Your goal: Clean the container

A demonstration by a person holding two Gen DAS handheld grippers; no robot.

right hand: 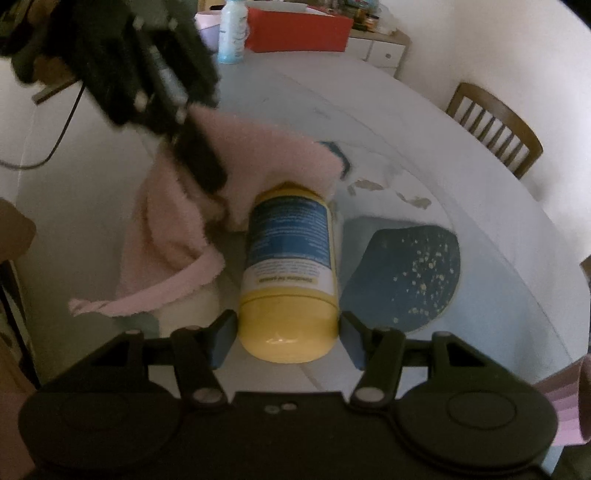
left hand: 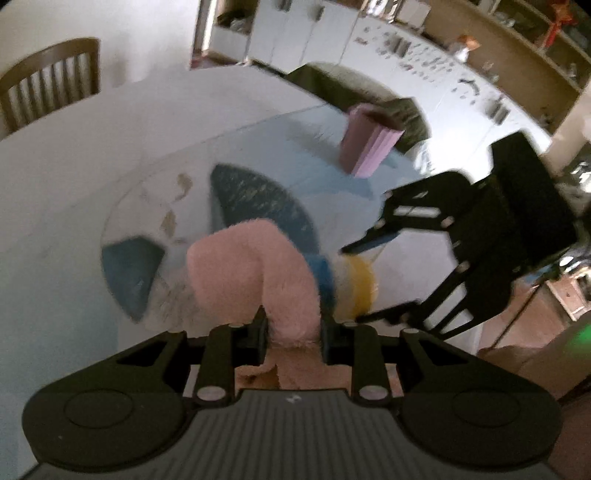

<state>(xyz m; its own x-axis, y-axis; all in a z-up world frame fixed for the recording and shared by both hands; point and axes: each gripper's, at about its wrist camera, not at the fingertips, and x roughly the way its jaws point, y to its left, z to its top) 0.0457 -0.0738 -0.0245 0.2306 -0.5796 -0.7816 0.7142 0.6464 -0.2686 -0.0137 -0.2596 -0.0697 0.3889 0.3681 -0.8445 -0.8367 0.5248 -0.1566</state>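
A yellow container (right hand: 288, 295) with a blue label lies lengthwise between the fingers of my right gripper (right hand: 288, 343), which is shut on its near end above the table. A fluffy pink cloth (right hand: 184, 229) drapes over the container's far end. My left gripper (right hand: 207, 166) comes in from the upper left, shut on that cloth. In the left wrist view the pink cloth (left hand: 255, 273) bulges out from my left gripper (left hand: 293, 325). It hides most of the yellow container (left hand: 360, 280), which the right gripper (left hand: 360, 284) holds from the right.
The table (right hand: 480, 177) has a light-blue cover with dark-blue speckled patches (right hand: 406, 273). A purple ribbed cup (left hand: 369, 144) stands farther back. A pale bottle (right hand: 232, 33) and a red box (right hand: 299, 29) sit at the far end. Wooden chairs (left hand: 51, 81) stand at the table's edge.
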